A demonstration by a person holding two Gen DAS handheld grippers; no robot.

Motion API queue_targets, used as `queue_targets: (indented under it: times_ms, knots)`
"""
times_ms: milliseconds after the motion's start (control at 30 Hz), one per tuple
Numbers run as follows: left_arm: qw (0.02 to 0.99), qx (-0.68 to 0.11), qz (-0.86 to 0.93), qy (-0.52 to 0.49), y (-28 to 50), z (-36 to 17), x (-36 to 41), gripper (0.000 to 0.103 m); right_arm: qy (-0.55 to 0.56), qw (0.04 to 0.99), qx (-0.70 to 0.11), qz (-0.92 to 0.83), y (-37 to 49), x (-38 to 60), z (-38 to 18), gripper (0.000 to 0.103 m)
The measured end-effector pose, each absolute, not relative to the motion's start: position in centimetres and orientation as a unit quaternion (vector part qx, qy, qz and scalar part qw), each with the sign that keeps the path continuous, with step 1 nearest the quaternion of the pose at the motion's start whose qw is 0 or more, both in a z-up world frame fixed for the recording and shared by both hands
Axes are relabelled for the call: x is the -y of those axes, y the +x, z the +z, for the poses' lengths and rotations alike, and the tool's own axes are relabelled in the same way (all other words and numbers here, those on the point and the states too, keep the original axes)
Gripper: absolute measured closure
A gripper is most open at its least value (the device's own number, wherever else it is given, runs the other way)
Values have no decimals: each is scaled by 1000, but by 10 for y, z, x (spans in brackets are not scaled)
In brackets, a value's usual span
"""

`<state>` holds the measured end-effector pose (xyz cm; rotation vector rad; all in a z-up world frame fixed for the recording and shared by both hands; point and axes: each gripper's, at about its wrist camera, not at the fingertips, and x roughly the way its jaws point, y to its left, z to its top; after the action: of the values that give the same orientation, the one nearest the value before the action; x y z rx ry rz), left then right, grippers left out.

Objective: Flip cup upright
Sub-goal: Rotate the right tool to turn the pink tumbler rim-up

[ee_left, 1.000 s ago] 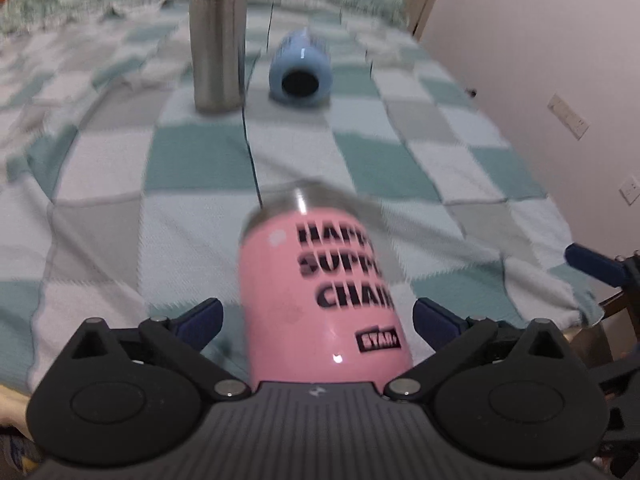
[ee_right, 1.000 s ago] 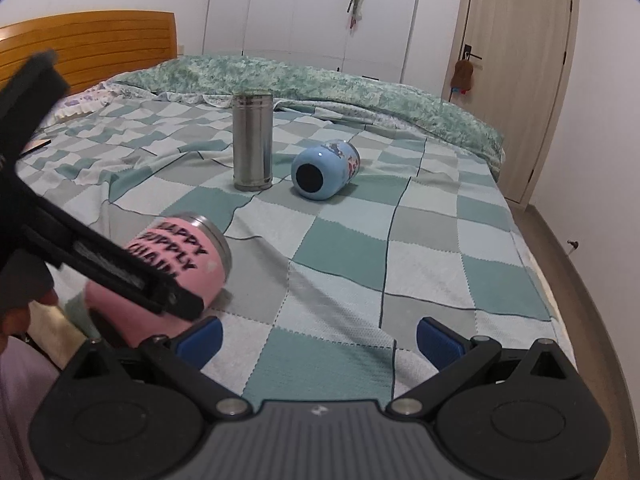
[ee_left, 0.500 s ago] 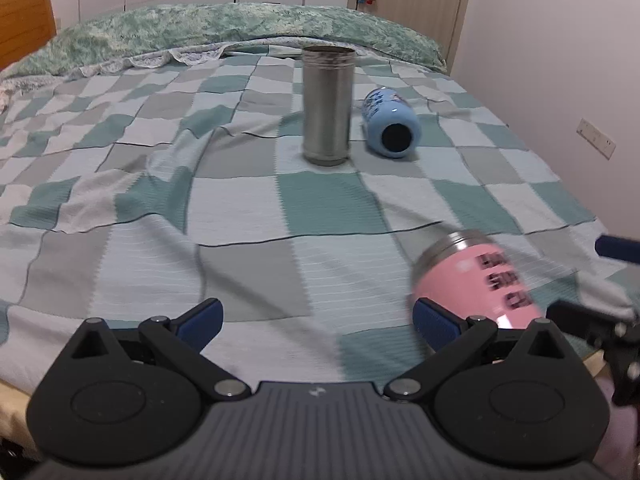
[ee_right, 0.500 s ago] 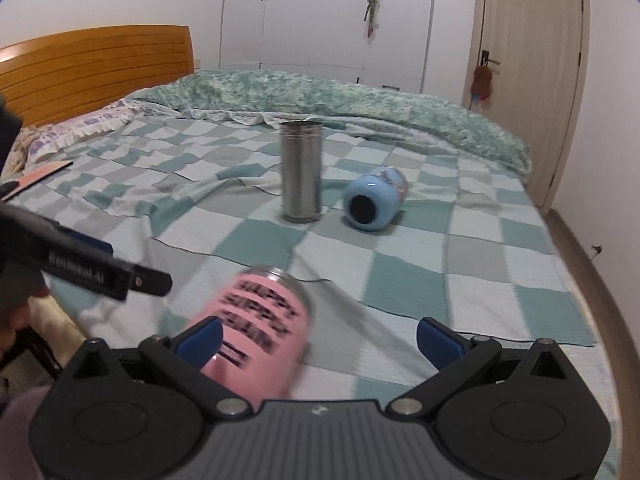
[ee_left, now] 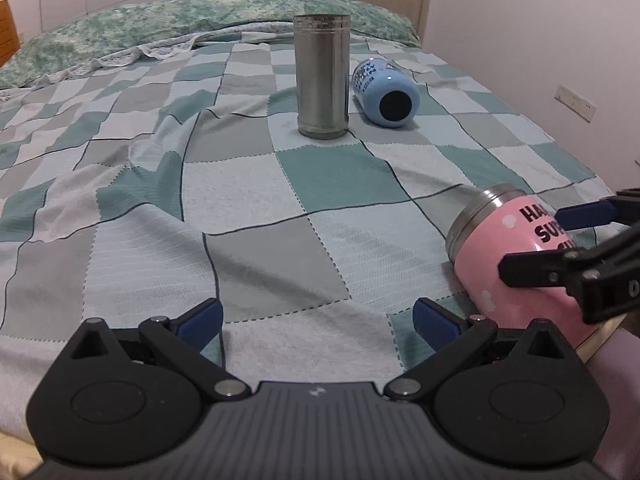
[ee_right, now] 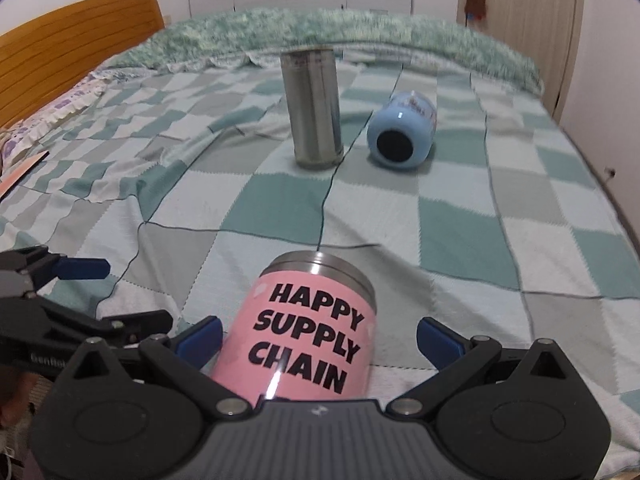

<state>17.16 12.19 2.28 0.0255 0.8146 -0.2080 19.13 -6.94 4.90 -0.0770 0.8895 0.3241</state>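
On the checked blanket near the bed's front edge, pink cup lying on its side between the spread-wide fingers of the right gripper, left gripper wide apart and holding nothing, steel tumbler upright, blue cup toppled beside it.

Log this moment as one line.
pink cup: on its side, between open right gripper fingers, ungrasped | left gripper: open, empty | steel cup: upright
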Motion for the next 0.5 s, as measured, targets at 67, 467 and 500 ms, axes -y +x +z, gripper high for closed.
queue_targets:
  times_ms: [67, 467, 500]
  knots:
    - [912, -395, -107, 12, 174, 21, -125, 0, -41, 884, -442, 149, 199, 64, 45, 0]
    - [913, -390, -122, 7, 179, 22, -137, 0, 3, 851, -504, 149, 225, 59, 34, 16]
    - [913, -389, -123, 7, 179, 22, -137, 0, 2, 851, -502, 154, 223, 60, 34, 16]
